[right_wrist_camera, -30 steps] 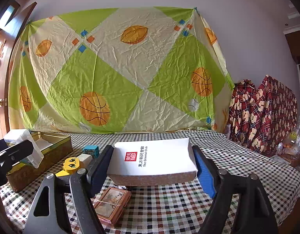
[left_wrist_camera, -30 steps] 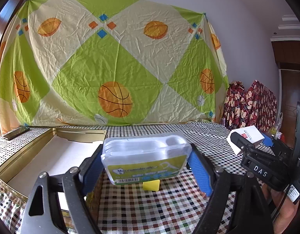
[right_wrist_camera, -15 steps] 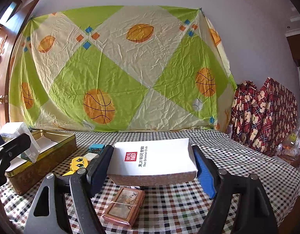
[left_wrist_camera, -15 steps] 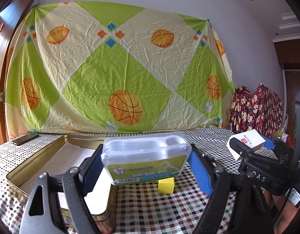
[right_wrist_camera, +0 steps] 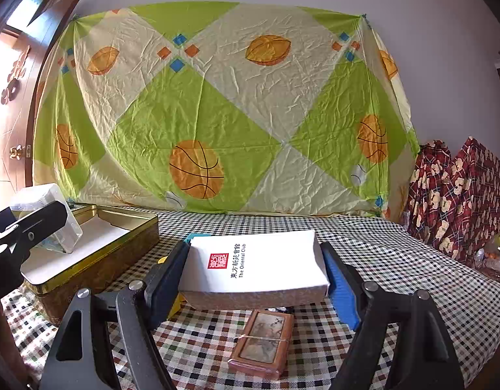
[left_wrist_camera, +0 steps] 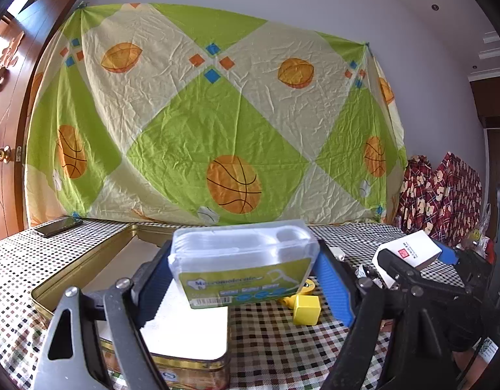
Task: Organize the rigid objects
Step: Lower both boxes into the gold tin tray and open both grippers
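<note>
The clear plastic floss box (left_wrist_camera: 243,256) with a green label lies flat, its long axis crosswise between the blue pads of the left claw (left_wrist_camera: 245,271), which grips it above the near end of the open gold tin (left_wrist_camera: 71,274). The tin has a white lining inside. The right claw (right_wrist_camera: 255,271) clamps a white card box (right_wrist_camera: 253,268), also crosswise and flat, with a red stamp and black print on top, above the checked table (right_wrist_camera: 396,276). A brown patterned box (right_wrist_camera: 261,346) with a band around it lies under it. A yellow cube (left_wrist_camera: 307,305) sits beside the tin.
</note>
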Action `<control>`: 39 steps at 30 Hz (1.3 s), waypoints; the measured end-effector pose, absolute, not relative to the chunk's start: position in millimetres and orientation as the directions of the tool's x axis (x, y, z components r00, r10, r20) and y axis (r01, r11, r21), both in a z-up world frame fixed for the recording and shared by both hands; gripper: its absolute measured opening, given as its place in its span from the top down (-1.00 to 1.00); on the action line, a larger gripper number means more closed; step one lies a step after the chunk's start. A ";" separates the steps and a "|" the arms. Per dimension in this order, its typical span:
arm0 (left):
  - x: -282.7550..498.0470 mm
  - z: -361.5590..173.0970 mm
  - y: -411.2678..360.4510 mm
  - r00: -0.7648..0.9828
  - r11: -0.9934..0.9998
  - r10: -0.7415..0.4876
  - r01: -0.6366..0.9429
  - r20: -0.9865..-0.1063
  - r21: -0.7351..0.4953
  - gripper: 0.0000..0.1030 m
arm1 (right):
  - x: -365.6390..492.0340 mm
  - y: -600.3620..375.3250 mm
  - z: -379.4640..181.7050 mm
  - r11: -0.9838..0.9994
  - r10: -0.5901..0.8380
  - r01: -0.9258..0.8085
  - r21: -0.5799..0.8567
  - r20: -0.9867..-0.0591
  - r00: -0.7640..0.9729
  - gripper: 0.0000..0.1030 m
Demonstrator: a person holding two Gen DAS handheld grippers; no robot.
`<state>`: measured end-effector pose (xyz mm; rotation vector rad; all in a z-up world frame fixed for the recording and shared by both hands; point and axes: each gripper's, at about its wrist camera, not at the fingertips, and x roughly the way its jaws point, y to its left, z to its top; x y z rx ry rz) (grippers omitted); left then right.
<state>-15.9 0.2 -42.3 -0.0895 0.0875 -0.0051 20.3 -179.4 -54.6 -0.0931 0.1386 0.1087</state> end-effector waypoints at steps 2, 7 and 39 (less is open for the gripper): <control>-16.6 -42.2 3.4 0.996 0.996 -0.002 -0.006 -0.087 -0.092 -0.60 | 18.8 -173.3 -54.8 0.988 0.111 -0.125 -0.093 -0.143 0.983 -0.57; -16.8 -42.0 12.3 0.996 0.995 0.016 -0.025 -0.091 -0.100 -0.60 | 19.4 -162.4 -55.2 0.983 0.131 -0.149 -0.106 -0.157 0.979 -0.57; -19.8 -45.6 73.6 0.982 0.976 0.131 -0.151 -0.135 -0.155 -0.60 | 24.8 -99.0 -58.8 0.937 0.269 -0.314 -0.156 -0.255 0.929 -0.57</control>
